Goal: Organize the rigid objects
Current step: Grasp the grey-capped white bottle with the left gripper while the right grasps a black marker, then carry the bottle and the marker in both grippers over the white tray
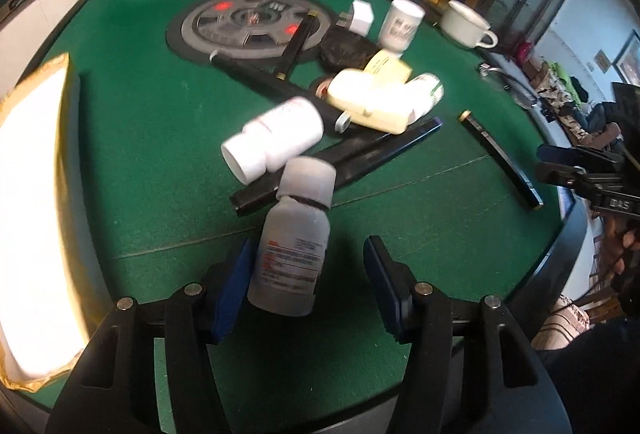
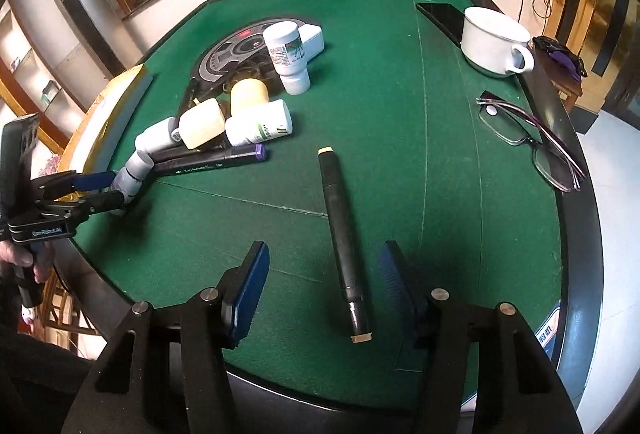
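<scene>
Between the blue pads of the left claw (image 1: 308, 286) stands a frosted grey medicine bottle (image 1: 294, 246), tilted, its cap leaning toward the pile. In the left wrist view the left pad touches the bottle's side while the right pad stands off from it, so the jaws look part open; whether the bottle is truly gripped I cannot tell, though the right wrist view shows the same claw (image 2: 116, 190) closed in around it at the worktop's left edge. The likely trouble is a slip: a smooth round bottle held off-centre and leaning could roll out and knock the white pill bottle (image 1: 276, 144) just behind it, which rests on a long black marker (image 1: 344, 158). That pile is loose, with cream bottles (image 1: 368, 98) stacked on each other, and a nudge could scatter it.

The right claw (image 2: 324, 290) is wide open and holds nothing. A black marker with cream ends (image 2: 344, 246) lies between its pads, nearer the right one, so closing now might push it sideways and not pinch it squarely.

The worktop (image 2: 400, 94) is green felt with a raised dark rim and a round grey mechanism (image 1: 248, 26) set in its middle, a mahjong table by the look of it. Spectacles (image 2: 528, 142) and a white mug (image 2: 494, 42) sit near the far right rim. Windows and a white sill run behind, and a wooden partition stands at the right.
</scene>
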A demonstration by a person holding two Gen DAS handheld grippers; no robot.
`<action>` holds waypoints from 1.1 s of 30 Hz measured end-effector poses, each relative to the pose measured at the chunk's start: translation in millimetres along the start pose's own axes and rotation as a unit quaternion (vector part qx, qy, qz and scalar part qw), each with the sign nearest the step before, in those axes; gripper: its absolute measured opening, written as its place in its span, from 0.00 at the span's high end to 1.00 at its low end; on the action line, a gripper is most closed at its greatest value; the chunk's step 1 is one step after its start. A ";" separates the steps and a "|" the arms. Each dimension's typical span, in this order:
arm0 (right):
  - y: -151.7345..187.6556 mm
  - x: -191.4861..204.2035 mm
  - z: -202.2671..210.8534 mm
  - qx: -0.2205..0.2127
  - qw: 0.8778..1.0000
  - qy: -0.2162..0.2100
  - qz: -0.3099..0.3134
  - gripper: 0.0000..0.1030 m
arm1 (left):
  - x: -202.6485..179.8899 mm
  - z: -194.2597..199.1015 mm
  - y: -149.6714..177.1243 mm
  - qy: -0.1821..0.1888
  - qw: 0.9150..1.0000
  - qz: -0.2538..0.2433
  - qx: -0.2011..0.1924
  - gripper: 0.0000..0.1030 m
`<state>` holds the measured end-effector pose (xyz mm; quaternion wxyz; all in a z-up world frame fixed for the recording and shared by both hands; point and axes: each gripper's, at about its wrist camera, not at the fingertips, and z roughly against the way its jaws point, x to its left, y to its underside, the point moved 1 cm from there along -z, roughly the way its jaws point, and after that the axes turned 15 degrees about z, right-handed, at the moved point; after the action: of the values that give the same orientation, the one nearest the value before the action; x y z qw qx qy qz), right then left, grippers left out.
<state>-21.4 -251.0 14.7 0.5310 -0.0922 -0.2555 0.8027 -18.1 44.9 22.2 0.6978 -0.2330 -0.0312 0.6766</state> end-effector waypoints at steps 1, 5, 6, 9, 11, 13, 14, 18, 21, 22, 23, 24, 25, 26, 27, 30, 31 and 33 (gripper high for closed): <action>-1.0 0.4 -0.8 0.001 1.000 0.001 0.002 0.49 | 0.5 -2.9 1.4 -0.009 1.000 0.004 0.007 0.66; -6.0 3.7 -7.9 0.015 1.000 -0.002 0.012 0.56 | 0.8 -2.4 8.8 -0.008 1.000 0.024 0.002 0.69; -7.4 4.2 -10.7 0.023 1.000 -0.006 0.014 0.64 | 1.3 -1.7 10.4 -0.011 1.000 0.028 0.001 0.69; -13.0 3.6 -19.9 0.039 0.999 -0.001 0.014 0.73 | -1.2 -1.8 11.8 -0.019 0.999 0.029 -0.002 0.68; -15.6 2.6 -24.7 0.046 0.999 0.000 0.012 0.73 | -1.8 -0.9 13.3 -0.023 0.999 0.030 -0.004 0.68; -17.3 0.3 -30.1 0.054 0.998 0.007 0.011 0.73 | -2.9 -3.5 13.7 -0.029 0.999 0.025 0.001 0.69; -17.8 -0.6 -33.0 0.059 0.998 0.010 0.012 0.73 | -4.3 -5.7 12.7 -0.033 0.999 0.018 0.003 0.69; -16.5 -5.0 -44.8 0.079 0.997 0.019 0.010 0.73 | -9.8 -5.2 16.7 -0.052 0.999 0.001 -0.013 0.69; -12.9 -6.5 -49.3 0.083 0.996 0.019 0.007 0.79 | -8.0 -5.2 17.9 -0.053 0.998 0.003 -0.019 0.69; -12.4 -6.3 -49.2 0.083 0.996 0.022 0.009 0.80 | -8.6 -5.5 18.0 -0.055 0.998 0.003 -0.022 0.69; -11.8 -5.7 -49.2 0.083 0.996 0.023 0.010 0.86 | -9.3 -6.7 17.3 -0.056 0.998 0.003 -0.023 0.69; -11.2 -5.1 -48.8 0.081 0.996 0.022 0.009 0.86 | -8.5 -6.2 17.5 -0.055 0.998 0.006 -0.025 0.69; -10.1 -4.0 -48.1 0.079 0.997 0.019 0.008 0.87 | -7.4 -5.4 17.0 -0.047 0.999 0.012 -0.025 0.69; -9.0 -2.3 -46.4 0.075 0.997 0.018 0.008 0.87 | -5.9 -2.5 18.8 -0.032 0.999 0.025 -0.026 0.69; -7.9 -0.2 -43.3 0.068 0.997 0.018 0.007 0.87 | -4.1 0.1 19.6 -0.016 0.999 0.038 -0.026 0.69; -6.1 2.2 -33.0 0.053 0.999 0.005 -0.007 0.87 | -8.2 9.1 19.7 -0.006 0.998 0.040 -0.041 0.69; -5.6 3.3 -29.5 0.049 0.999 0.002 -0.011 0.87 | -10.2 13.7 19.3 -0.002 0.998 0.038 -0.047 0.69; -5.6 4.1 -23.0 0.039 0.999 -0.011 -0.020 0.87 | -12.6 23.1 17.2 0.001 0.998 0.038 -0.059 0.69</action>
<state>-8.9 -238.4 -1.6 0.5472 -0.0574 -0.2311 0.8024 -43.5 39.0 39.9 0.6568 -0.2753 -0.0612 0.6994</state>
